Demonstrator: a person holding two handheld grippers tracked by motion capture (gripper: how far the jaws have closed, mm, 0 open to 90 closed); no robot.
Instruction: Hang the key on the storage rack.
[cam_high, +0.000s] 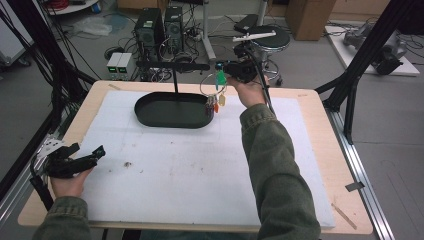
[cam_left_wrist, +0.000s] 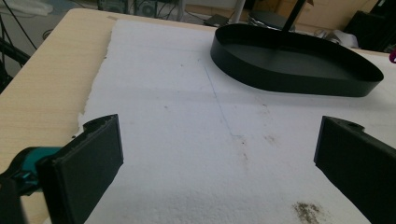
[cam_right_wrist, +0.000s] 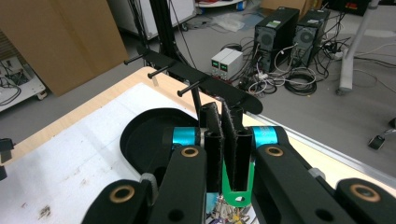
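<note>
The bunch of keys on a wire ring with green, orange and cream tags (cam_high: 216, 95), pinched by its green tag in the right gripper's (cam_high: 223, 74) closed fingers, hangs at the black oval tray's (cam_high: 150, 116) three o'clock rim beneath the black pegged hanger bar (cam_high: 172, 65), not yet hung, while the left gripper (cam_high: 87, 156), fingers wide and empty, rests at the worktop's (cam_high: 310, 150) eight o'clock.

A light wooden table (cam_high: 320, 150) is covered by a white foam sheet (cam_high: 190, 175), on which a black oval tray (cam_high: 172, 111) with an upright hook stand (cam_high: 175, 66) is seated toward 12 o'clock.
</note>
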